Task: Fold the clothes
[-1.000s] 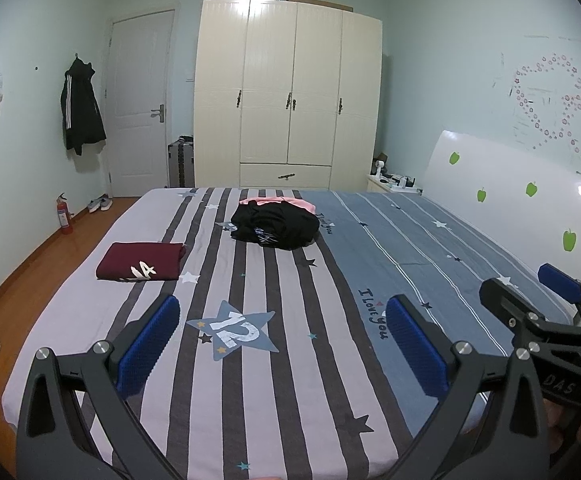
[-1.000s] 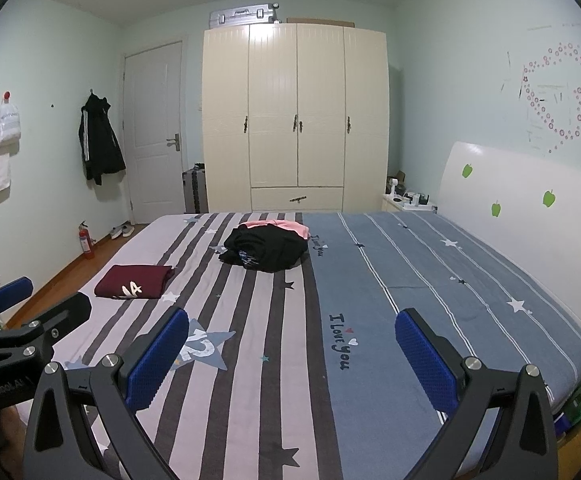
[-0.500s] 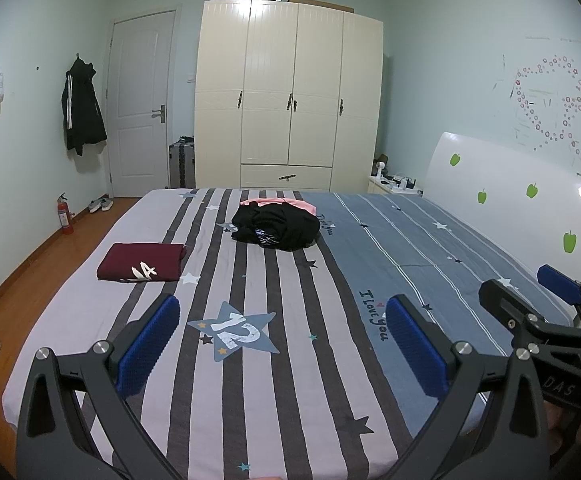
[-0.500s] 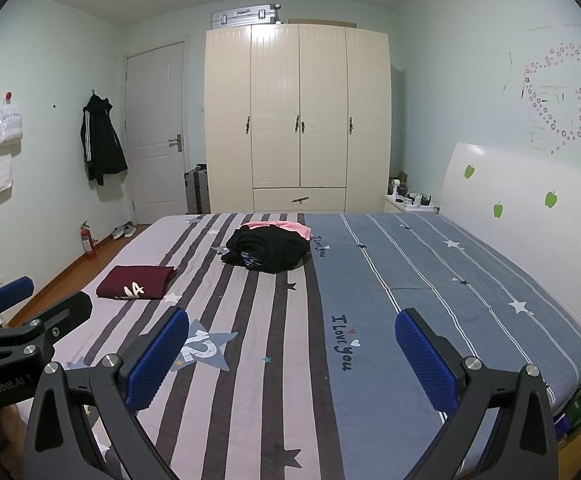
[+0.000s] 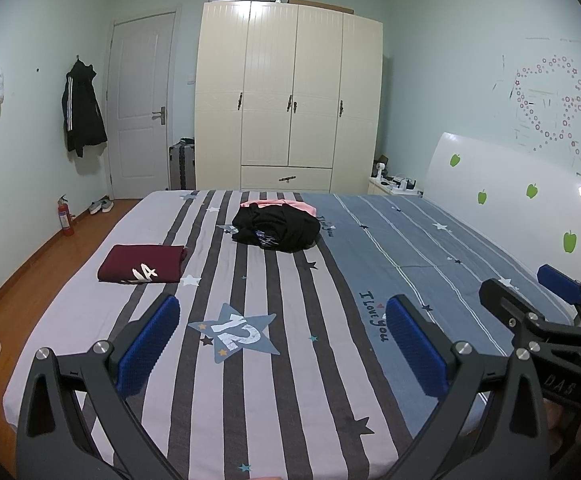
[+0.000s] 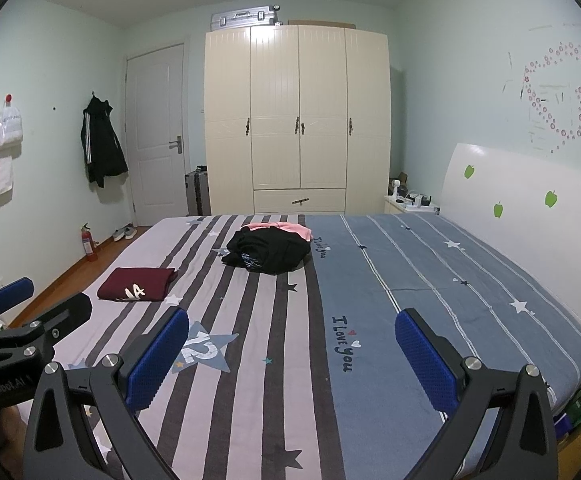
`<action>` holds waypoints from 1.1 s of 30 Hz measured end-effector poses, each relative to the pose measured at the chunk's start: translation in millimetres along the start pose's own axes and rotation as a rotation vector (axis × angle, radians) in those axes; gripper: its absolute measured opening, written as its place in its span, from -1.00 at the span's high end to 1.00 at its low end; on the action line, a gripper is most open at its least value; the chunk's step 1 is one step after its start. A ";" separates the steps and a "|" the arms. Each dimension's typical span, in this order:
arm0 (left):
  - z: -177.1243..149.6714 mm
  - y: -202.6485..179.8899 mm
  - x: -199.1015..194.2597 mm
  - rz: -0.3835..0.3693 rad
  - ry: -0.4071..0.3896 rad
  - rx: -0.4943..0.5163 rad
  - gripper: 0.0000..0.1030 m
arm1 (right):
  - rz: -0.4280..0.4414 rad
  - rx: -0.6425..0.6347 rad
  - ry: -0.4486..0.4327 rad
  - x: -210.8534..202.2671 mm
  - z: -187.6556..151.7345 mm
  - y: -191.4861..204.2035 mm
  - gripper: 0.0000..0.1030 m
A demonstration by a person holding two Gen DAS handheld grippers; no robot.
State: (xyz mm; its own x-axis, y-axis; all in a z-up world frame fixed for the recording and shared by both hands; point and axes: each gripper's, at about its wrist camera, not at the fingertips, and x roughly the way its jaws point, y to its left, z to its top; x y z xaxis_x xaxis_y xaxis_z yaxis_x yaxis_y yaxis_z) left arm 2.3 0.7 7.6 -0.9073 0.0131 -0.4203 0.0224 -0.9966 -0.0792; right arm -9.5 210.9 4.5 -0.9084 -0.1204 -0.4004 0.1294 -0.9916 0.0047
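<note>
Maroon shirt (image 5: 141, 269) folded, long axis across stripes; black heap (image 5: 277, 227) shapeless; both jaws spread.

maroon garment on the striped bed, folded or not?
Folded. The maroon garment with white lettering lies as a flat, neat rectangle with straight edges on the striped bed, unlike the crumpled black clothing heap further back.

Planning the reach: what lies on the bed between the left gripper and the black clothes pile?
Only bare striped sheet with its printed "12" star separates left gripper from black clothes pile, per the left wrist view.
</note>
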 end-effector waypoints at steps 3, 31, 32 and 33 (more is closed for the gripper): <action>-0.3 -0.2 -0.7 0.001 0.000 -0.001 -0.98 | 0.000 0.000 -0.002 -0.3 -0.4 -0.6 -0.98; -34.9 40.6 86.3 -0.031 0.066 0.002 -0.98 | 0.022 0.032 0.096 92.7 -33.9 -9.7 -0.98; -40.4 45.2 101.6 -0.024 0.074 0.004 -0.98 | 0.017 0.031 0.111 110.8 -39.1 -10.2 -0.98; -45.4 50.2 119.5 -0.028 0.074 0.009 -0.98 | 0.013 0.028 0.123 130.2 -44.1 -10.9 -0.98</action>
State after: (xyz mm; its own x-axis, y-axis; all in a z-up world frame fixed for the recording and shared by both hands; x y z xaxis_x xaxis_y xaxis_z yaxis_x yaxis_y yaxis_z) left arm -85.9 -44.1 -87.7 -0.8741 0.0467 -0.4834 -0.0067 -0.9964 -0.0842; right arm -111.6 208.1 -88.1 -0.8510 -0.1288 -0.5091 0.1283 -0.9911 0.0361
